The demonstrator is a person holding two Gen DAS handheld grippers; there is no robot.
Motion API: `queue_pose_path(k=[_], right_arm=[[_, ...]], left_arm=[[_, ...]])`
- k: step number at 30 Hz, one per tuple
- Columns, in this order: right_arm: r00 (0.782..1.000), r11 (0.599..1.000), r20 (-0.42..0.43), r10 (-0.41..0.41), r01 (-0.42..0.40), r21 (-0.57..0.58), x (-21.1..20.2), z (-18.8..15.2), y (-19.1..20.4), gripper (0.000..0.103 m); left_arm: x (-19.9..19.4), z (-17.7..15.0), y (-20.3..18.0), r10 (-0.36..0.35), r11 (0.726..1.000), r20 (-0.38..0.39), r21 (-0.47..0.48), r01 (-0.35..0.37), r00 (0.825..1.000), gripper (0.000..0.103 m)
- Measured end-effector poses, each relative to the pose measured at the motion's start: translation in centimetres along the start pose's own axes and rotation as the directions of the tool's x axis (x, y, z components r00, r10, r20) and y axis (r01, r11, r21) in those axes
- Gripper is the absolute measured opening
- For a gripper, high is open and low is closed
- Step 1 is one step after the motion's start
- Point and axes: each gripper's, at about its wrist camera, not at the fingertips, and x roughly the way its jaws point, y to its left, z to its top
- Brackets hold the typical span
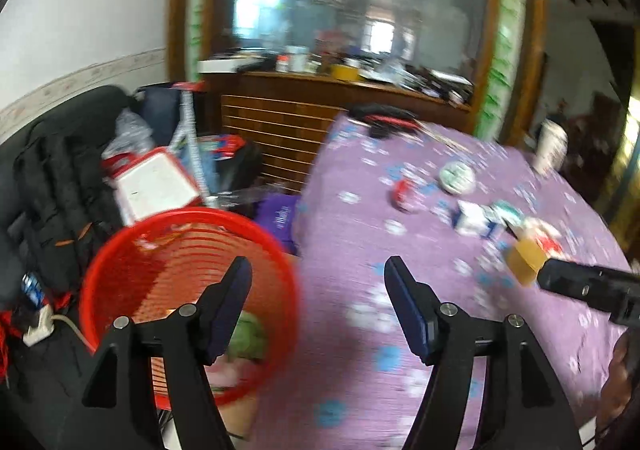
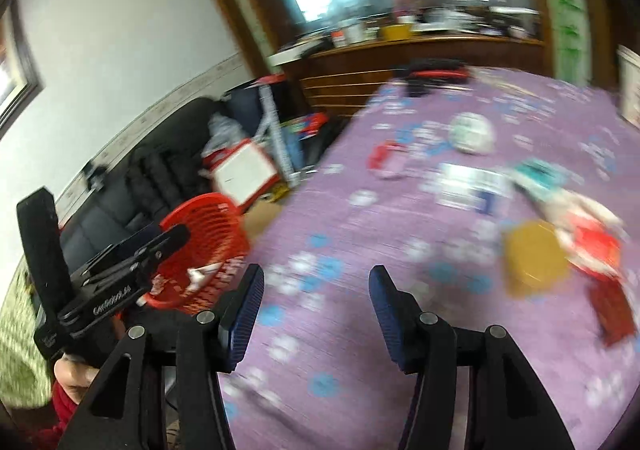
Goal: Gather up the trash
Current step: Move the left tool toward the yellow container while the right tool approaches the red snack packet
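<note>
My left gripper is open with nothing between its fingers, and it straddles the rim of a red plastic basket and the purple table's edge. The basket holds several pieces of trash, one of them green. My right gripper is open and empty above the purple flowered tablecloth. Ahead of it to the right lie a brown cardboard box, a red wrapper, a white-and-blue carton, a teal packet, a round green-white lid and a red-white wrapper. All of it is blurred.
A black sofa piled with bags and a white board stands left of the basket. A wooden cabinet with a large mirror is behind. A black-and-red item and a white cup sit at the table's far side.
</note>
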Motion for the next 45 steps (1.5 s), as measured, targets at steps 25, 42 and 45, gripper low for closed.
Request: queue_pose_path(k=[25,42,45], right_arm=[[0.932,0.934,-0.106,-0.347,0.353,0.044,-2.8,-2.4,-19.9,0.058],[0.982,0.957,0.030,-0.186,0.174,0.234,-5.4,-3.5,-22.6,0.039],[0.976,0.947,0.065,-0.208,0.185,0.261,-6.3,-3.6,-22.9,0.039]], left_arm=[[5.3,-1.3,-19.9,-0.221,0.899,-0.308,0.303,0.315,0.925,0.085],[13.6,1.3,-25.8,-0.168,0.964,-0.414,0.123,0.238,0.894,0.085],[15.0,1.5,-27.0,-0.157,0.969,-0.442,0.104,0.225,0.883,0.085]])
